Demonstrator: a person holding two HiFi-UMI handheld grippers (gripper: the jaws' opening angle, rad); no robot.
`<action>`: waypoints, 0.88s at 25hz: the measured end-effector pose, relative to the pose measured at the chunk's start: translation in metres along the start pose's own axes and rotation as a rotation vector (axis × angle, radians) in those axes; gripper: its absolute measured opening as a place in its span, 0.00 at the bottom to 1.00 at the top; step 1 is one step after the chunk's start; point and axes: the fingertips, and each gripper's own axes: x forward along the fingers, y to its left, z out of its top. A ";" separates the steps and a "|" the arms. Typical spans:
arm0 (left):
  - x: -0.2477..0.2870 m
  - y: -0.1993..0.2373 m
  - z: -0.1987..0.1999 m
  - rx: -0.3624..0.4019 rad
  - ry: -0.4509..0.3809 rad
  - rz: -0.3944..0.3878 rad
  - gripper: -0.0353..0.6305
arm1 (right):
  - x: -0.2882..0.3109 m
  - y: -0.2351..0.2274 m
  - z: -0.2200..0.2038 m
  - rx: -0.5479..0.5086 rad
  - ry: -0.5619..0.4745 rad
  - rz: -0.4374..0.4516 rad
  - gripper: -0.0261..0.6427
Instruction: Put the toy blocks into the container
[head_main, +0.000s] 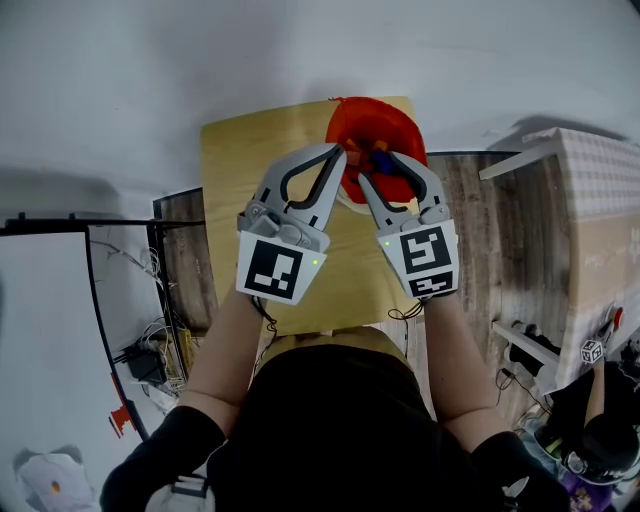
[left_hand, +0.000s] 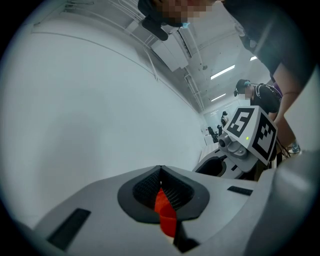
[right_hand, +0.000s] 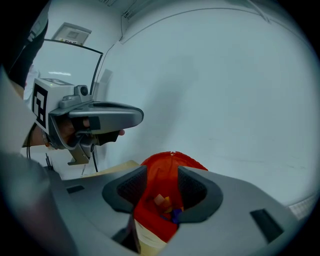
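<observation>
Tabletop (head_main: 235, 160) of pale wood, left gripper (head_main: 338, 160) pinched shut on the rim of the red container (head_main: 385, 120) at the far edge, toy blocks (right_hand: 162, 202) lying inside it, right gripper (head_main: 380, 172) over the opening, jaws apart, clasping nothing.

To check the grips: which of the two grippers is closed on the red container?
The left gripper: its jaws pinch the rim of the red container. The right gripper is open above it.
</observation>
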 end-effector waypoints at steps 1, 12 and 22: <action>-0.001 0.000 0.000 0.000 0.001 0.000 0.07 | 0.000 0.000 0.000 -0.001 0.001 -0.002 0.33; -0.011 -0.005 0.007 0.005 0.002 0.003 0.07 | -0.022 -0.005 0.015 0.016 -0.080 -0.063 0.08; -0.043 0.001 0.044 0.064 -0.052 0.009 0.07 | -0.055 0.015 0.074 -0.046 -0.227 -0.081 0.08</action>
